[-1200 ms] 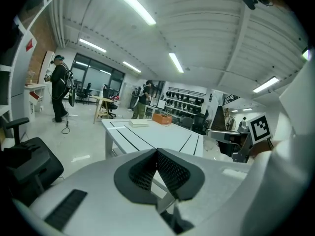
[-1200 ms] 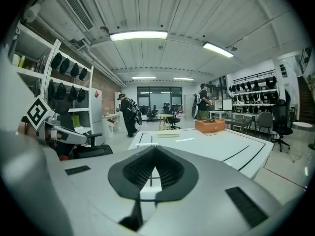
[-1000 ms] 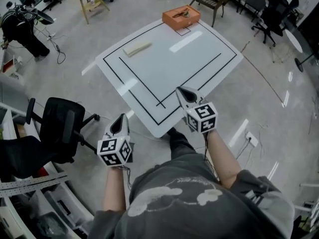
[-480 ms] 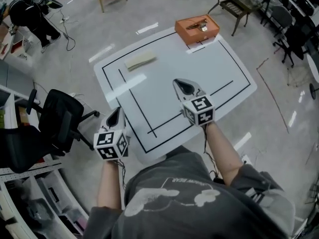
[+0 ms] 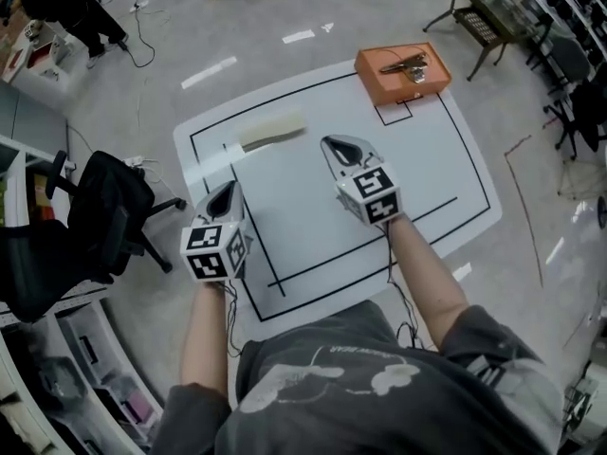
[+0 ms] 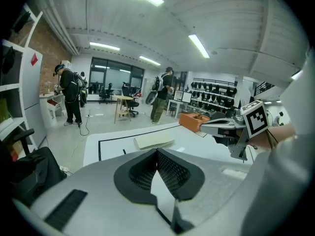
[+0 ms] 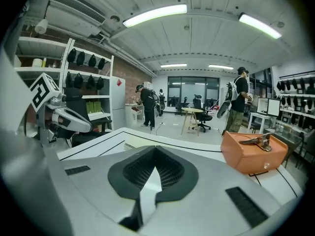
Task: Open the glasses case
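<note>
The glasses case (image 5: pixel 271 129) is a pale cream oblong lying closed on the far left part of the white table (image 5: pixel 427 159); the left gripper view shows the case (image 6: pixel 154 141) ahead. My left gripper (image 5: pixel 226 191) hovers over the table's left side, short of the case, its jaws together with nothing between them. To the right of the case, my right gripper (image 5: pixel 335 146) is over the table's middle, shut and empty. In each gripper view the jaw tips meet: left gripper (image 6: pixel 157 151), right gripper (image 7: pixel 155 149).
An orange box (image 5: pixel 403 72) with a metal tool on top sits at the table's far right corner, also in the right gripper view as the orange box (image 7: pixel 253 151). A black office chair (image 5: pixel 109 221) stands left of the table. People stand in the background.
Both grippers have travelled forward from the table's near edge to over its surface, closer to the case. Their jaws have stayed together.
</note>
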Motion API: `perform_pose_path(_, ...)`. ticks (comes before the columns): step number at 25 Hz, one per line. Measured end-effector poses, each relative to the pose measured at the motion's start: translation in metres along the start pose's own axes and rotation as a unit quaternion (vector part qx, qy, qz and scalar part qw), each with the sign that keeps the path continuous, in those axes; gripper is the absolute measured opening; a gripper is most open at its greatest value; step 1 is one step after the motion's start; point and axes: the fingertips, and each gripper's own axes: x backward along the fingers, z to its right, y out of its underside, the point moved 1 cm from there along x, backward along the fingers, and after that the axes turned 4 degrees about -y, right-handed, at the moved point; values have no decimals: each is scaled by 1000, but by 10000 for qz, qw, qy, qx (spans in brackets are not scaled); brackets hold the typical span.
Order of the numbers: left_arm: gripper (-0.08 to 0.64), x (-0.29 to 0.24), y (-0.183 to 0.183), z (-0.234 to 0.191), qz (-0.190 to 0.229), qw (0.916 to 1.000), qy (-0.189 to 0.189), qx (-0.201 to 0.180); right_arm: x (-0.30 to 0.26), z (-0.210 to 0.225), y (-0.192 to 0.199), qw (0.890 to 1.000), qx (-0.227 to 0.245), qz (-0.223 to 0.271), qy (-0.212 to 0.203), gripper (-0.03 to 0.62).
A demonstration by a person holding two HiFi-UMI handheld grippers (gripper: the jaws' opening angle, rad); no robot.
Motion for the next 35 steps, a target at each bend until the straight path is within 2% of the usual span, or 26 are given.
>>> perform_pose_path(3,2,-31,-5,-5,-86,9999,-97,-6,-23,13,0,9998,91,-66,-161,0)
perform_pose_path(8,2,-73,-2,-13,-497,9982,-308,-131,-53,31,2,9991,279,-203,-250,0)
perform_pose_path(12,2,-96,6,-22,-796,9956,-484,19,-72,40,9,9979,395,-337,-400,0)
perform_pose_path(22,2,-130,25,-38,-1289,9887,-728,227,-100,52,20,9938,576,-530,-789,1)
perform_pose_path(27,2,-134,27,-41,-1358,9884,-641,248,-107,49,15,9884,953,-574,-1036,3)
perform_pose_path(28,2,-134,27,-41,-1354,9884,-642,261,-108,46,14,9862,1027,-591,-1155,18)
perform_pose_path(30,2,-134,27,-41,-1363,9882,-644,268,-111,38,14,9789,1196,-659,-1517,110)
perform_pose_path(33,2,-134,27,-40,-1401,9877,-654,232,-116,25,19,9588,1683,-880,-2112,276)
perform_pose_path(35,2,-134,27,-40,-1419,9874,-668,227,-121,20,25,9443,2050,-1064,-2344,334)
